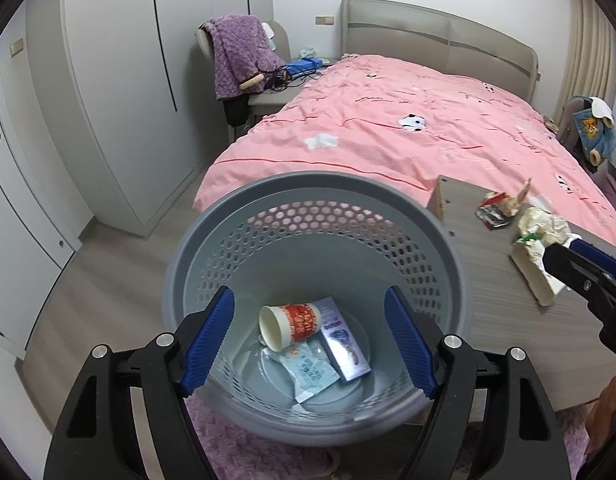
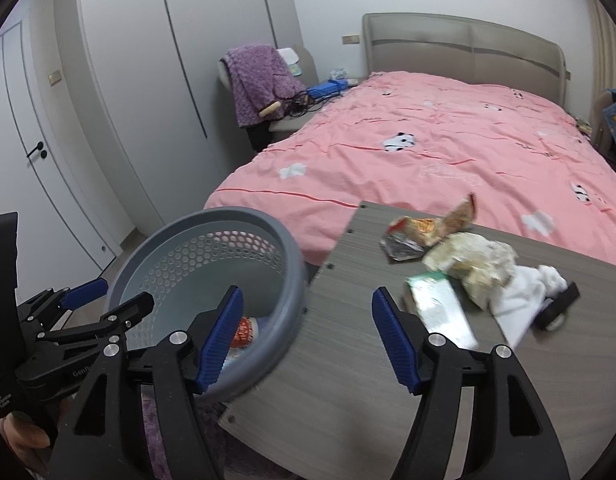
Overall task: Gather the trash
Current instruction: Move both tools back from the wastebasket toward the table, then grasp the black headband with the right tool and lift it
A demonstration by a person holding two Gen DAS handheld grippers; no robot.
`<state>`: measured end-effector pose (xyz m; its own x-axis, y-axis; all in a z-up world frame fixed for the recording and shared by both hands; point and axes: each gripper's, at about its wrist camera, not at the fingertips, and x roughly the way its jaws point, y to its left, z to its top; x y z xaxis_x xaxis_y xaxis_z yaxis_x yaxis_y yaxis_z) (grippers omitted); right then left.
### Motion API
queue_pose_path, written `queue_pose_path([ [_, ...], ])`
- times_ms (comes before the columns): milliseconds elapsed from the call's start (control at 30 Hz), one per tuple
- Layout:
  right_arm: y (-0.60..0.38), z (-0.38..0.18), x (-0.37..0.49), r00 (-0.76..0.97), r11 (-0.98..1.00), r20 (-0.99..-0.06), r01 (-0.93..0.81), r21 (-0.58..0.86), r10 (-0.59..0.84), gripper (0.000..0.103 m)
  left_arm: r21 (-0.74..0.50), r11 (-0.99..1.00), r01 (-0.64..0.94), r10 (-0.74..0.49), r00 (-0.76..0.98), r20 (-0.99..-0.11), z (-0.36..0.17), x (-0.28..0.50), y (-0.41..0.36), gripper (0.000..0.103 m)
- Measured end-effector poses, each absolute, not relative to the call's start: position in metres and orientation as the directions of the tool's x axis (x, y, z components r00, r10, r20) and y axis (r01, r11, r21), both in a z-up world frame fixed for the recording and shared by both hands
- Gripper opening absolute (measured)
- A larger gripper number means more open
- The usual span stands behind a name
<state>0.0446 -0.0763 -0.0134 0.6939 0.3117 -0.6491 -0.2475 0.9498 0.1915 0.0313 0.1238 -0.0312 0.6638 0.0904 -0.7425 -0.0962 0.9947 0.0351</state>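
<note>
Now, step in hand: between pickups, by the look of it. Both tools are empty and some rubbish already lies in the basket while more waits on the table.
Left gripper [image 1: 308,344]: jaws wide apart with nothing between them, poised over the mouth of the grey perforated basket [image 1: 447,240].
Right gripper [image 2: 308,340]: jaws apart and empty, straddling the gap between the basket rim and the edge of the grey wood-grain table [image 2: 347,380].
Already binned: a paper cup [image 1: 288,322] on its side, a small purple box [image 1: 343,344] and a pale blue sachet [image 1: 308,372], all on the basket floor.
Left to collect: on the table's far right, a torn orange snack wrapper [image 2: 427,226], a crumpled cream paper wad [image 2: 471,264], a green-and-white carton [image 2: 439,308] lying flat, and a white tissue [image 2: 523,296]. A black object [image 2: 557,306] sits partly under the tissue; what it is cannot be told.
Next move calls for: probably the right gripper reaching right to the carton, the nearest piece, and closing across its narrow width.
Handling: the carton looks stiff; the paper wad and tissue are soft and should crush in a grip.
</note>
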Motion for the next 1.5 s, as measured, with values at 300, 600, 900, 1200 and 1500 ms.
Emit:
queue_pose_path([
  [300,-0.126,-0.02,0.012,0.721,0.971,-0.651,-0.158,0.177,0.236,0.071,0.005,0.999,-0.041,0.032,0.685,-0.728,-0.024,0.017,0.089,0.074],
  [600,-0.187,-0.029,-0.012,0.744,0.989,-0.657,-0.038,0.142,0.122,0.081,0.002,1.0,0.021,-0.013,0.68,-0.733,-0.024,0.017,0.05,0.075],
  [900,-0.235,-0.043,-0.005,0.732,0.989,-0.677,0.036,0.143,0.071,0.083,0.018,0.996,0.086,-0.043,0.661,-0.749,-0.029,0.026,0.007,0.075],
  [1200,-0.267,-0.054,0.023,0.729,0.984,-0.682,0.075,0.164,0.058,0.084,0.037,0.992,0.123,-0.051,0.641,-0.766,-0.038,0.039,-0.024,0.075],
  [1500,-0.275,-0.065,0.062,0.71,0.986,-0.702,0.058,0.153,0.067,0.084,0.054,0.99,0.13,-0.038,0.616,-0.787,-0.05,0.05,-0.036,0.075],
])
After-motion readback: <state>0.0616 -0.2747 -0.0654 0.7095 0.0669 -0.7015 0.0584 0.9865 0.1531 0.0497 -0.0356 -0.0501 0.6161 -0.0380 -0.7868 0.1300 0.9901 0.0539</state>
